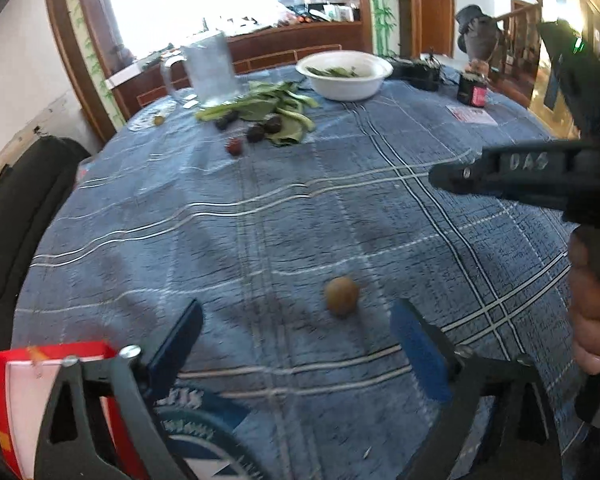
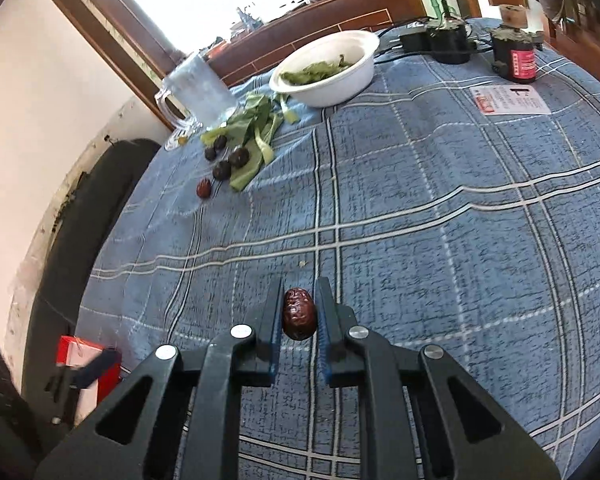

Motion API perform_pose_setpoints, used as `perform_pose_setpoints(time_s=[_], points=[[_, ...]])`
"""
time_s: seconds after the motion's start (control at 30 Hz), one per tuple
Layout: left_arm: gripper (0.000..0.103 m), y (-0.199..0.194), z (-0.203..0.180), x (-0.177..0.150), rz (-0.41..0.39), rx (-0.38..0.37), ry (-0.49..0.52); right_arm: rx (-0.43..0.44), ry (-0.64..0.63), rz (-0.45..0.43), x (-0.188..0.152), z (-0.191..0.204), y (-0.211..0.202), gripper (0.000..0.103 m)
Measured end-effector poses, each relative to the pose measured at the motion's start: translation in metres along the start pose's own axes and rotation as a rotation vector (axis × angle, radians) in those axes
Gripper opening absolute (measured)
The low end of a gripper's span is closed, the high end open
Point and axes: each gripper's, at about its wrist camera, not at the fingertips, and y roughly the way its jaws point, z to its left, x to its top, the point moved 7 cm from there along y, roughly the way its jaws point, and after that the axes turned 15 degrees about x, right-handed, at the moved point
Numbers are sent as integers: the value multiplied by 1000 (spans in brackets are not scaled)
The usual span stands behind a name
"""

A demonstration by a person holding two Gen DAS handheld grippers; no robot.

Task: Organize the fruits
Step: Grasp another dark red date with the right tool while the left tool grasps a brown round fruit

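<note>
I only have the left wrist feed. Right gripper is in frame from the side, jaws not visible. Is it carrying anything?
Observer: Yes. The right gripper is shut on a wrinkled red date, held above the tablecloth.
Operator: My bowl looks like it has only greens. Any fruit in it?
Observer: The right wrist view looks further into the bowl: only green leaves show, no fruit.
Operator: How many fruits by the leaf pile? I count about four.
Observer: Right wrist shows four dark ones at the leaves and one red date apart, nearer the camera. That makes five.
</note>
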Motion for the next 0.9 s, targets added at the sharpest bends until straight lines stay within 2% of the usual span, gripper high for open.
perform_pose_setpoints(time_s=[0.03,0.1,0.17,0.33,0.4,0.5,0.53,0.57,0.73,0.9], points=[[86,3,-4,1,6,-11,3,3,5,-5,1,0,-1,17],[72,11,-11,1,29,-30,7,6,12,-9,2,1,0,17],[65,20,-14,0,61,-38,5,10,15,-13,3,2,-1,17],[56,23,-17,2,62,-61,-15,22,21,-12,3,3,-3,17],[44,23,-19,3,60,-78,-15,22,21,-8,2,3,-1,17],[31,21,-24,2,60,-113,-17,27,20,-9,3,5,-2,17],[28,21,-25,2,58,-113,-15,24,18,-14,3,5,-2,17],[21,20,-25,2,54,-104,-11,26,17,-14,3,5,-3,17],[21,19,-20,1,66,-100,-29,31,-8,-13,1,13,-2,17],[21,2,-4,-1,41,-55,-63,22,-80,-20,-1,29,-2,17]])
